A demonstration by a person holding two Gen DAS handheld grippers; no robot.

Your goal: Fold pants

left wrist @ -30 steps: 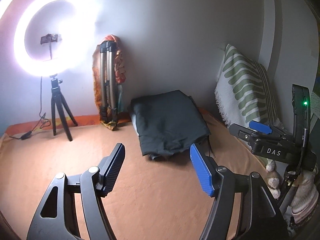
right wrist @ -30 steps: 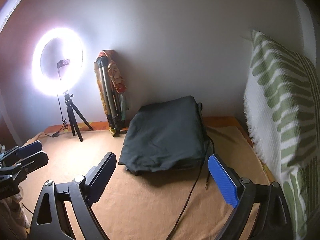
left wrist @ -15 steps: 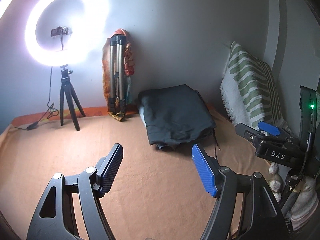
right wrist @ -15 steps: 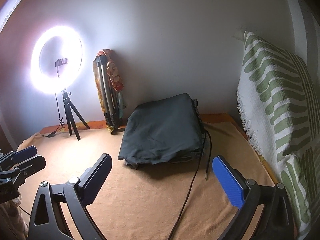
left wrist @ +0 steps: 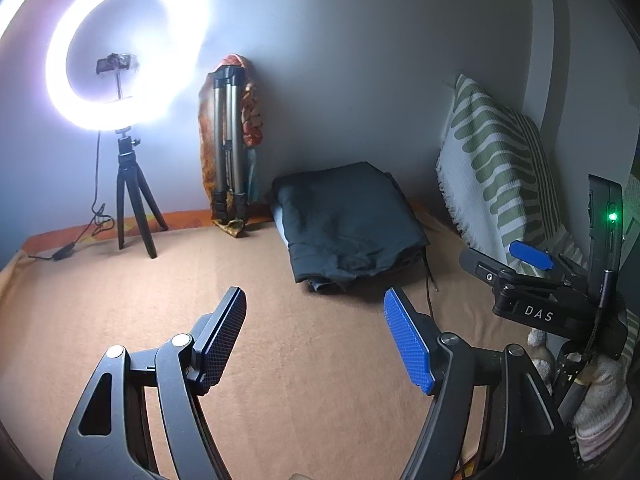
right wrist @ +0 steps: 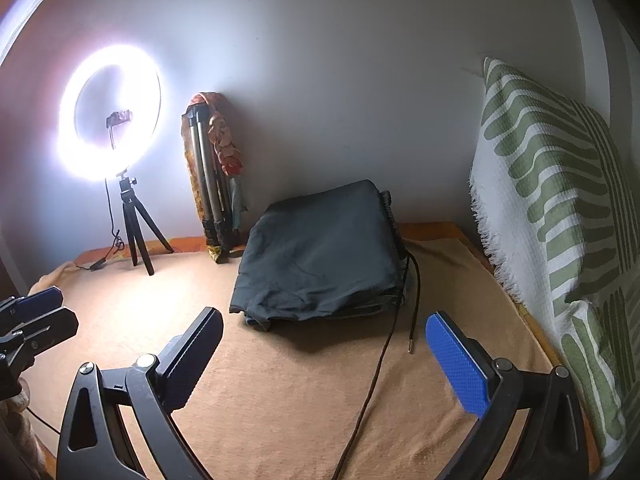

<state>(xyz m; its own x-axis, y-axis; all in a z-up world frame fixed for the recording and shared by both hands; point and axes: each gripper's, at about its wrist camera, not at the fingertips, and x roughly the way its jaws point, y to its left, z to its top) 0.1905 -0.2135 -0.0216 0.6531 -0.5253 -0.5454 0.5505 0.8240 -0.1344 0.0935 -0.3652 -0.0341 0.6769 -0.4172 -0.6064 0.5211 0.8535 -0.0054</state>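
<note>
Dark grey pants (left wrist: 346, 224) lie folded in a flat rectangular stack on the orange bedsheet (left wrist: 280, 360), near the back wall; they also show in the right wrist view (right wrist: 320, 256). My left gripper (left wrist: 314, 340) is open and empty, held above the sheet in front of the pants. My right gripper (right wrist: 324, 356) is open and empty, also in front of the pants and apart from them. The right gripper shows in the left wrist view (left wrist: 532, 276) at the right edge. The left gripper shows in the right wrist view (right wrist: 32, 316) at the left edge.
A lit ring light on a small tripod (left wrist: 128, 184) stands at the back left. A folded tripod with patterned cloth (left wrist: 230, 152) leans on the wall. A green-striped pillow (right wrist: 560, 220) stands on the right. A dark cable (right wrist: 400, 320) runs over the sheet beside the pants.
Both grippers have drawn back from the pants, which now look smaller and farther away. Both stay open and empty. The pants have not moved.
</note>
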